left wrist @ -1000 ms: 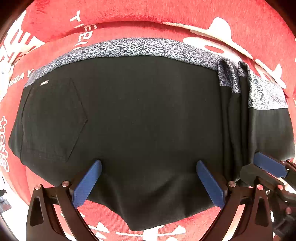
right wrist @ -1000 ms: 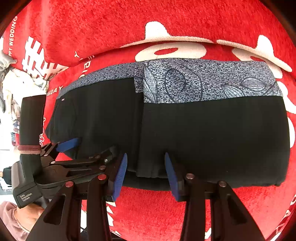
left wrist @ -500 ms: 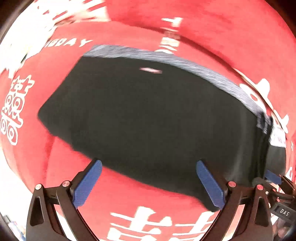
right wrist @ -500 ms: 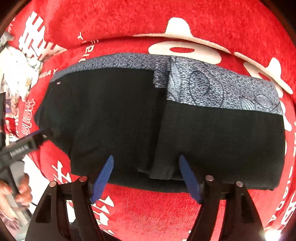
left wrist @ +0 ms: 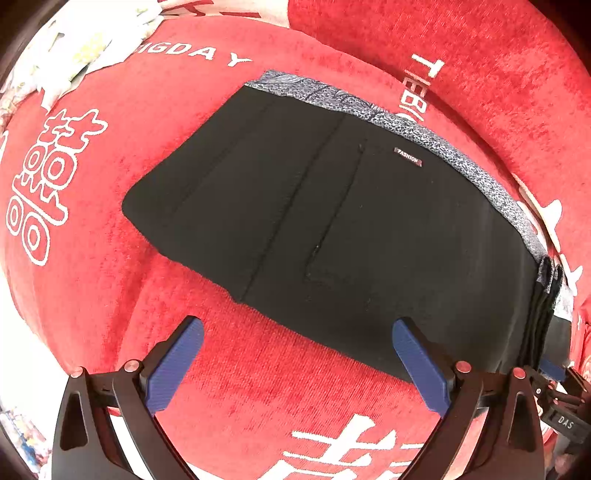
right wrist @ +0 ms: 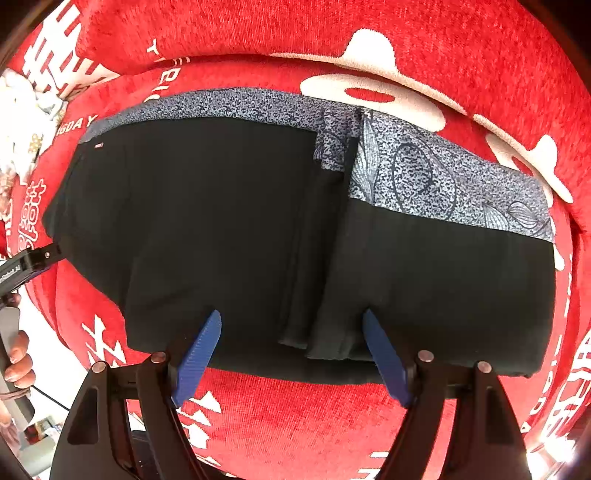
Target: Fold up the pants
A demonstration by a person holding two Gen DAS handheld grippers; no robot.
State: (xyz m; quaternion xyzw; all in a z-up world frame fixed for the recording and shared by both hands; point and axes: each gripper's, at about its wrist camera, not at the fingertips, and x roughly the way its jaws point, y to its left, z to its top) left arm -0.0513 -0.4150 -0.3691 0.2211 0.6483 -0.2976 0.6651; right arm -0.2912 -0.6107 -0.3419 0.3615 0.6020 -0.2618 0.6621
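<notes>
Black pants point(left wrist: 332, 229) with a grey patterned waistband lie folded flat on a red cover; they also show in the right wrist view point(right wrist: 258, 236), with a folded leg section point(right wrist: 443, 266) laid over the right part. My left gripper point(left wrist: 295, 363) is open and empty, above the cover just off the pants' near edge. My right gripper point(right wrist: 291, 354) is open and empty, its fingertips over the near edge of the pants at the fold. The left gripper's tip point(right wrist: 33, 262) shows at the left in the right wrist view.
The red cover point(left wrist: 258, 387) with white characters spans a cushioned seat with a raised back point(right wrist: 258, 29). A pile of white cloth point(left wrist: 85, 40) lies at the far left. A hand point(right wrist: 14, 354) holds the left gripper's handle at the left edge.
My left gripper has drawn back and swung left off the pants. My right gripper has opened wider and let go of the fold, and has backed off slightly.
</notes>
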